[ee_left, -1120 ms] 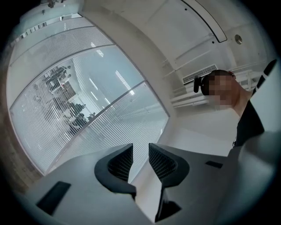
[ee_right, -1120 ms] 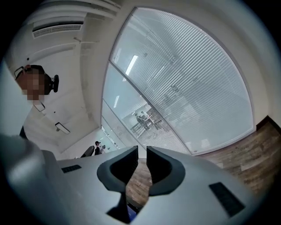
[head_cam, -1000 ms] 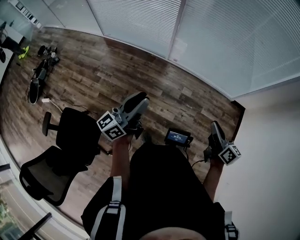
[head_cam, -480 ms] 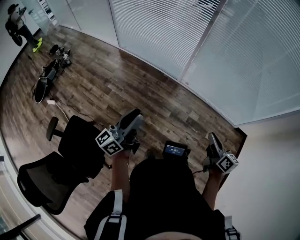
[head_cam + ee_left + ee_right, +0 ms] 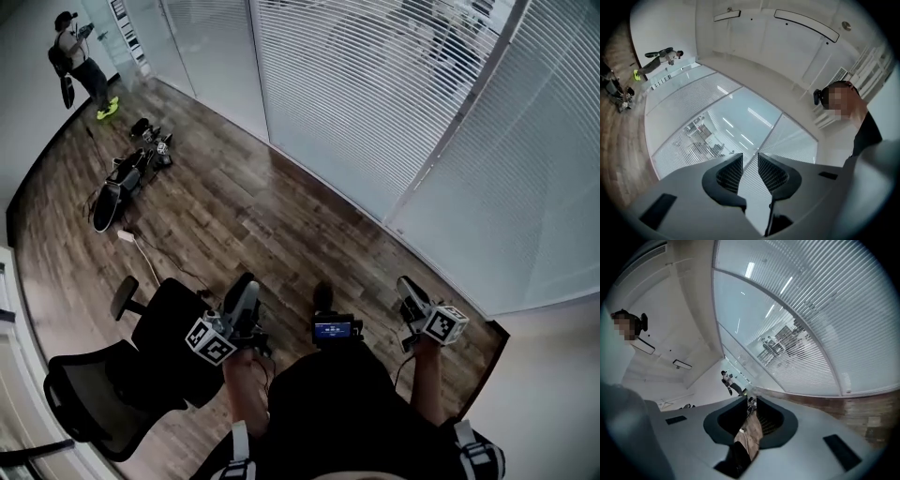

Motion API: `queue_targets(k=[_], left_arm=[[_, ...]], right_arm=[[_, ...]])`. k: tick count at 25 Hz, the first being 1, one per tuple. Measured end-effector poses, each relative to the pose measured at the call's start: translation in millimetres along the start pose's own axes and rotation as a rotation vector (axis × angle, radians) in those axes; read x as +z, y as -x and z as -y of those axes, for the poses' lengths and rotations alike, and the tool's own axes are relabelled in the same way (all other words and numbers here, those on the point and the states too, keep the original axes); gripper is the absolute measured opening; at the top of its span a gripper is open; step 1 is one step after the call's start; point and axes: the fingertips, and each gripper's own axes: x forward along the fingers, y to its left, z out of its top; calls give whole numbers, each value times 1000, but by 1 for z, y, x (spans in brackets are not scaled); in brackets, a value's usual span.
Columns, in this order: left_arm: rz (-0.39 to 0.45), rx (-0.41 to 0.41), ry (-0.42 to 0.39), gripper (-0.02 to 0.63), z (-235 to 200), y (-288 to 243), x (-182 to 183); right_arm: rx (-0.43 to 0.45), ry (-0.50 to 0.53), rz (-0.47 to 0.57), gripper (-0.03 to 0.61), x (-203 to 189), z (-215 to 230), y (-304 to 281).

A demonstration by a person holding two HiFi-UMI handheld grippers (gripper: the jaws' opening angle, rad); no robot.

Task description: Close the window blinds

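White slatted blinds [image 5: 375, 103] hang over a glass wall across a strip of wooden floor in the head view. The middle panel's slats let a room beyond show through. The right panel [image 5: 553, 169] looks denser. My left gripper [image 5: 246, 292] is held low at the left, well short of the blinds. Its jaws [image 5: 750, 161] stand a little apart with nothing between them, and the blinds [image 5: 689, 126] show beyond. My right gripper [image 5: 409, 289] is low at the right. Its jaws [image 5: 750, 404] are also slightly apart and empty, with the blinds [image 5: 811, 333] above.
A black office chair [image 5: 112, 375] stands just left of my left arm. A small device with a lit screen [image 5: 334, 329] sits between the grippers. Bags and gear [image 5: 127, 178] lie on the floor at the far left. A person [image 5: 80, 61] stands in the far corner.
The head view has swung upward, so more of the blinds shows. Both grippers sit lower in the picture. Their jaws look the same.
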Motion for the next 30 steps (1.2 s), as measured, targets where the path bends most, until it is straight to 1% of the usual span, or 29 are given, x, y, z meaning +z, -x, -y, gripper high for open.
queue_targets(k=[3,5,7,10,11,13,16,19,22,25,30], left_arm=[[41,68,-19,106,-39,-15,24],[52,104,-9,101,-62,-38,39],[35,107,-29,98,-76,-72,58],[-14,90,-110,98,-85,-119,82],[-28,86,-122,98,-89,-131,82],[-49,80,-119,98,-102,-153,78],[-90,83,-102,98,-125,-184,72],[-148,61,-95,98,-144,-229,65],[-193,9,-96,98,-161,-267,63],[-230,-46,-80,98,-176,-301,64],[-283,-145,-13,98,-213,-365,58]], right_arm=[[62,-17,-61,66,19,5,-80],[93,-34,-82,64,44,4,-125],[135,-25,-75,64,77,-1,-165],[180,-14,-74,64,106,7,-219],[184,-14,-80,64,113,15,-232],[201,-9,-78,64,131,24,-253],[243,-1,-29,64,150,25,-268],[207,-49,7,65,159,55,-269],[148,-84,61,66,165,81,-264],[75,-70,124,66,185,99,-256],[-94,-30,234,66,228,126,-241]])
